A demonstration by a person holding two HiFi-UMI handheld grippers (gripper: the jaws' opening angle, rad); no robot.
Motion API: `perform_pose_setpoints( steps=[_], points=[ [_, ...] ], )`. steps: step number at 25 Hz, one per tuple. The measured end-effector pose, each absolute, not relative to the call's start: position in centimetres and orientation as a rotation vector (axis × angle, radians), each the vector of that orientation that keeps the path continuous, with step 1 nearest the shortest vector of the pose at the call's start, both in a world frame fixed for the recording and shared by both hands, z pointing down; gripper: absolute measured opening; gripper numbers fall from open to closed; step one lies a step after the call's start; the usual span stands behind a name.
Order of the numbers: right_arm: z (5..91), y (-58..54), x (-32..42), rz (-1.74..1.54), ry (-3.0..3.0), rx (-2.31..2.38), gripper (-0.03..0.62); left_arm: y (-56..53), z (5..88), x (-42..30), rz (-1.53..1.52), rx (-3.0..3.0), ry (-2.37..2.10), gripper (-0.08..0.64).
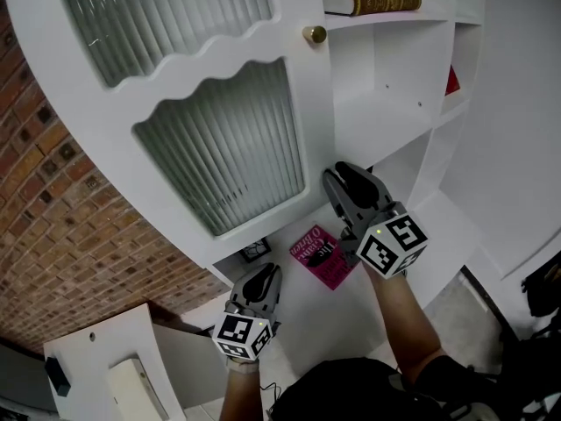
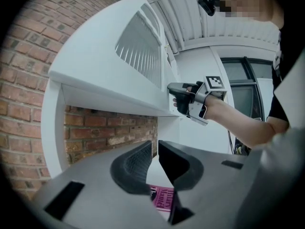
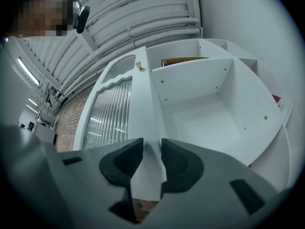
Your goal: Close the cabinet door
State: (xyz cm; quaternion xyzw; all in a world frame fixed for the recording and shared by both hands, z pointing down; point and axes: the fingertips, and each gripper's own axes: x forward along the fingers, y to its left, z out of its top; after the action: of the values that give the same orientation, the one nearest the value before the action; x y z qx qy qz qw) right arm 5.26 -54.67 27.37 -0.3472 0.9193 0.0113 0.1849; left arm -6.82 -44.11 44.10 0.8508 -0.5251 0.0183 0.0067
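Brick wall [image 1: 53, 200] far left, behind the swung-out door.

Left gripper [image 1: 263, 274] is low, under the door's bottom edge, with its marker cube facing the head camera. In the left gripper view its jaws stand nearly together with only a thin slit between the pads, and nothing is in them. It is apart from the door and touches nothing.

Door [image 1: 219, 139]: white frame, two ribbed glass panes with wavy borders. It stands open, swung out leftward from the cabinet, and covers the brick in the head view. A brass knob [image 1: 314, 34] sits high on the free edge.

Right gripper [image 1: 344, 181] is at the door's free edge, well below the knob, near the bottom corner. In the right gripper view the edge runs straight up between the two pads. The jaws pinch the door edge, one pad on each face. The forearm reaches up from below.

Pink book [image 1: 317, 257] lies flat on the lower white surface, between the two grippers and under the door's corner. Its title print is too small to read.

Cabinet [image 1: 386, 103]: white, open compartments to the right of the door. The big middle compartment is bare. A brown book [image 1: 372, 0] lies flat on the shelf above it. A red item [image 1: 451, 82] shows in the narrow side bay at far right; I cannot tell what it is.
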Motion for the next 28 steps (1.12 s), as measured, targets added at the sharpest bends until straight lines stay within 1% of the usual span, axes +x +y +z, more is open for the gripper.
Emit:
perform_pose_setpoints(
  steps=[9,18,23,28],
  points=[
    [27.9,-51.5,4.9,0.020,2.598,-0.964,0.121,-41.0,43.9,-8.4,0.020,2.619,-1.704,0.041],
    [31.9,-44.8,-0.4,-0.032,2.756,-0.833,0.120,-36.6,44.6,-11.4,-0.007,2.541,-1.760,0.041],
    [35.7,-40.1,-4.1,-0.101,2.874,-0.735,0.092,-33.3,44.9,-13.6,-0.017,2.495,-1.803,0.040],
    [39.1,-35.6,-7.1,-0.182,2.972,-0.664,0.075,-29.3,45.7,-16.5,-0.048,2.427,-1.852,0.011]
  ],
)
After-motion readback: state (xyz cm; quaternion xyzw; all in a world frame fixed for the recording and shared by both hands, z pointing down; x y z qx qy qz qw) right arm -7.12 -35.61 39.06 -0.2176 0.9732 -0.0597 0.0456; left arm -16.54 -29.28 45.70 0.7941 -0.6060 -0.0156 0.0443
